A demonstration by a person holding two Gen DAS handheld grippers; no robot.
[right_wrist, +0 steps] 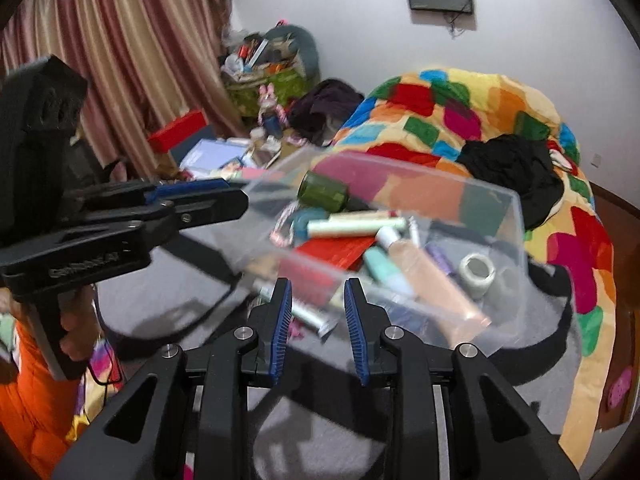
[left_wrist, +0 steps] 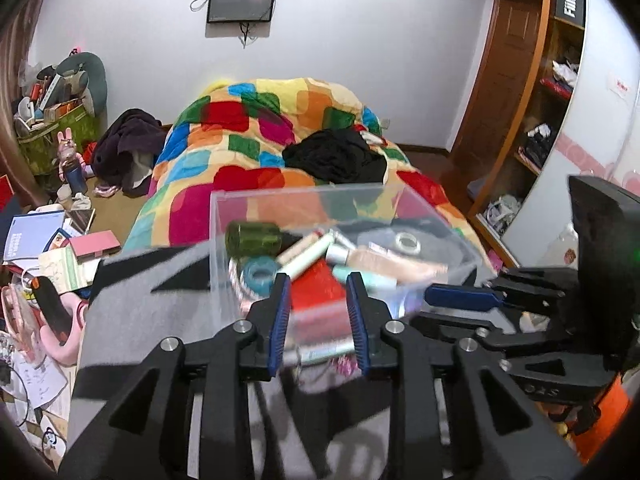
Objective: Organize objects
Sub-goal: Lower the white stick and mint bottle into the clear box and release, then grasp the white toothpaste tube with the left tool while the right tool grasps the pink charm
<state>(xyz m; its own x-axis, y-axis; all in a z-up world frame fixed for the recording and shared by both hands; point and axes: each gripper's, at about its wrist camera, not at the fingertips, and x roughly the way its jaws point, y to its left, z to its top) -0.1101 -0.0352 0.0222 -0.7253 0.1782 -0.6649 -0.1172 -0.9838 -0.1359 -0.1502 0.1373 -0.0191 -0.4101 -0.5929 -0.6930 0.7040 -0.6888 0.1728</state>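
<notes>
Blue-padded left gripper [left_wrist: 319,318] and right gripper [right_wrist: 318,318], each narrowly parted with nothing clearly pinched, blurred near wall of clear plastic box [left_wrist: 432,216] between the pads. Just beyond, inside the box: green bottle [left_wrist: 253,237], red card [left_wrist: 318,286], tubes, tape roll [right_wrist: 477,272]. Farther: patchwork quilt [left_wrist: 256,128]; curtain [right_wrist: 120,48] only in right view, wooden shelves [left_wrist: 556,92] only in left.

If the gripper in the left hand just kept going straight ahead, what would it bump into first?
Most likely the near wall of the clear plastic box, which sits right between and ahead of the left gripper. Behind that wall lies a red packet. Blur makes depth uncertain.
</notes>
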